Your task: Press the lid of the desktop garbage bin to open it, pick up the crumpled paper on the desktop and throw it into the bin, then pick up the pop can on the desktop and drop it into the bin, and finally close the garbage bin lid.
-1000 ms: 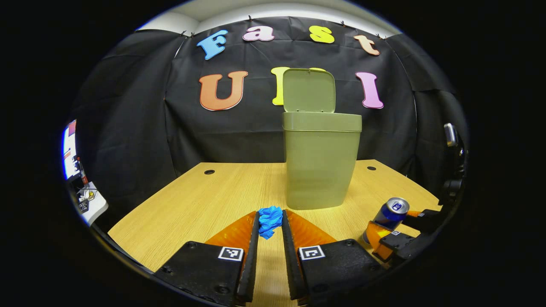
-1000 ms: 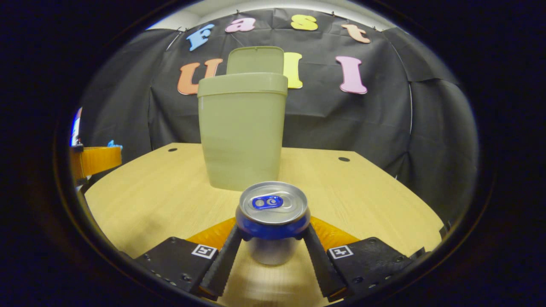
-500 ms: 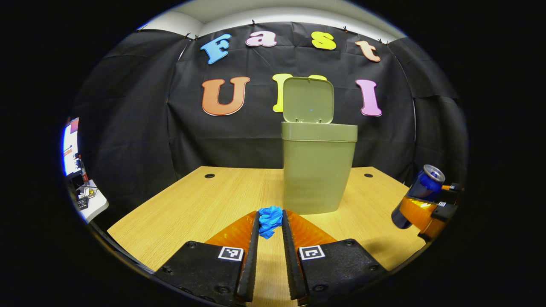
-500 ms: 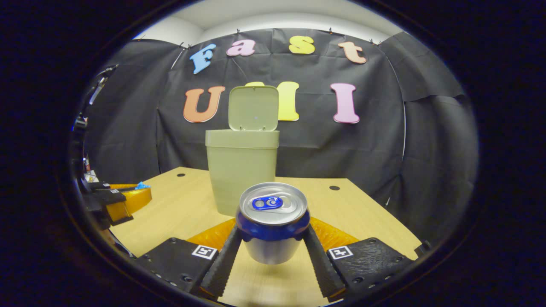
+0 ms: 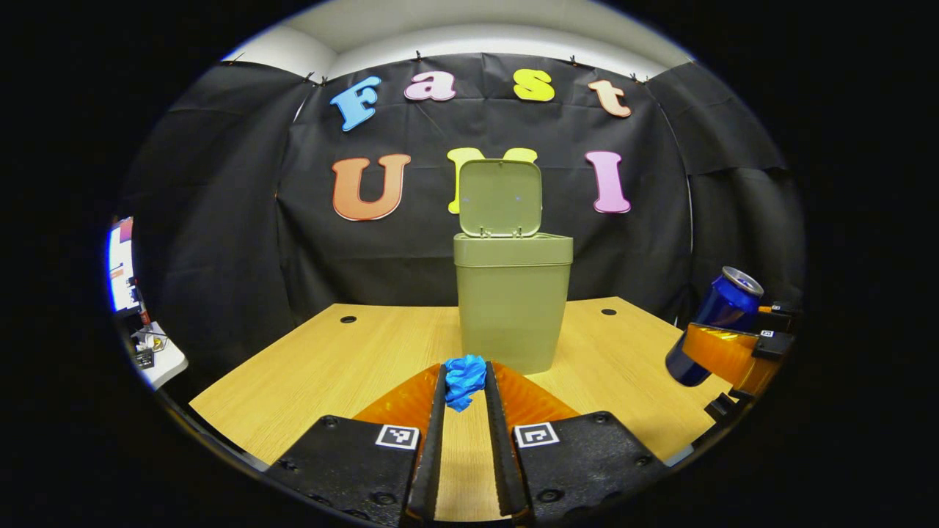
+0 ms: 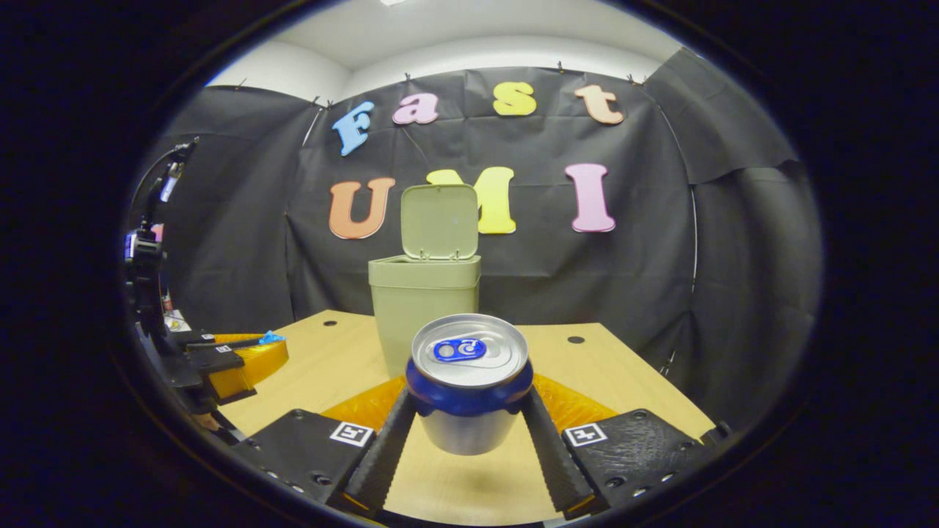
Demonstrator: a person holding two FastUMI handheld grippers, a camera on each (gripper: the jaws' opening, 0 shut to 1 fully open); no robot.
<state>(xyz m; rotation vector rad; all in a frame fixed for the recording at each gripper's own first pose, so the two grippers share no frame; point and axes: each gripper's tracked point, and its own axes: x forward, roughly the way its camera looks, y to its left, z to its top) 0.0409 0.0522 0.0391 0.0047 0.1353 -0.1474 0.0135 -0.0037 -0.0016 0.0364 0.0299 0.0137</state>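
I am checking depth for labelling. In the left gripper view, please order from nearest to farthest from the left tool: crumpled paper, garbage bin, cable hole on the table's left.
1. Blue crumpled paper: between the tool's fingers.
2. Olive-green plastic garbage bin: ahead, mid-table.
3. Dark round cable hole: far left, at the back edge.

The garbage bin (image 5: 512,308) and its raised lid (image 5: 499,196) are a plain olive green. The crumpled paper (image 5: 463,380) is bright blue. The pop can (image 6: 469,381) has a silver top, a blue tab, a deep blue band and a silver lower body. The table (image 5: 345,367) is pale wood with fine straight grain and small dark holes near its far corners.
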